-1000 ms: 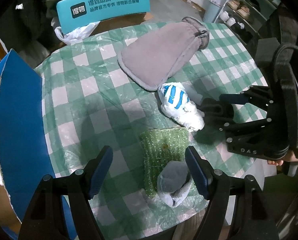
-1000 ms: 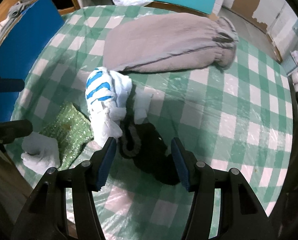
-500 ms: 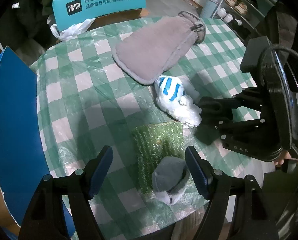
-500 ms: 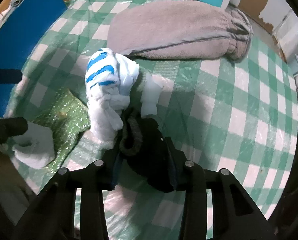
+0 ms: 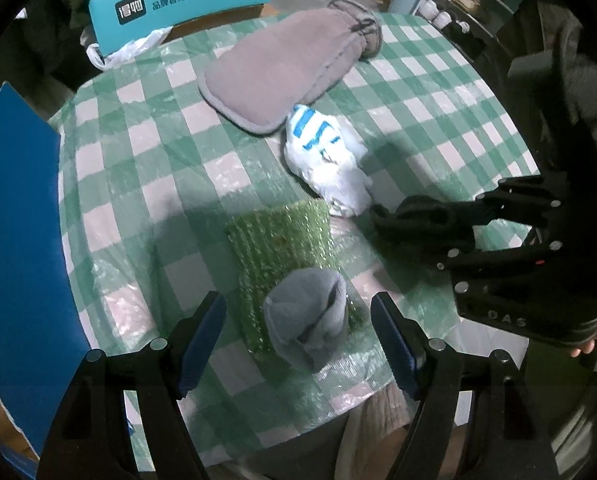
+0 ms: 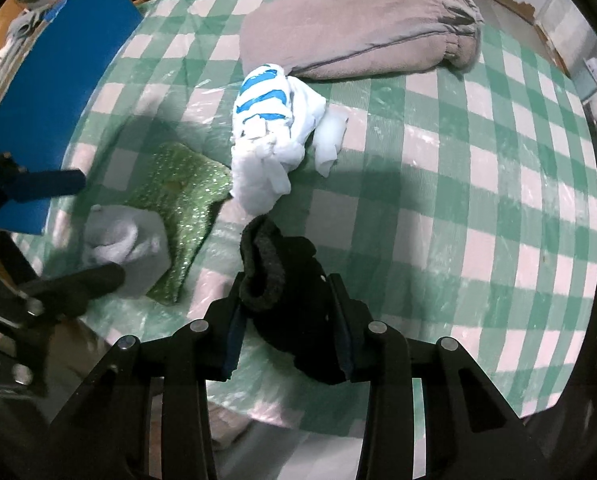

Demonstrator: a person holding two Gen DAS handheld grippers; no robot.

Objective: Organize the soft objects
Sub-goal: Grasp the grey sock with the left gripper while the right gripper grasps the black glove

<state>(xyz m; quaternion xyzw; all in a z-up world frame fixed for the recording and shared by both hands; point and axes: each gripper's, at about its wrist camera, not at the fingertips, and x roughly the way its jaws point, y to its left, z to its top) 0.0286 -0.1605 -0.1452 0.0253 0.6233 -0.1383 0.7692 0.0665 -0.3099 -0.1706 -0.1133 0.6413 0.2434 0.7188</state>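
While clamped: black sock [image 6: 298, 300], right tongs [image 6: 288, 320].

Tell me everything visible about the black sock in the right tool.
The black sock is a dark, bunched knit piece, soft and thick, with a ribbed charcoal cuff rolled open at its far end. It sits between the fingers of the right tool, whose blue pads press its sides. It lies low over the checked tablecloth near the table's near edge; whether it rests on the cloth cannot be told. Its cuff points toward the white and blue striped bundle, just short of it.
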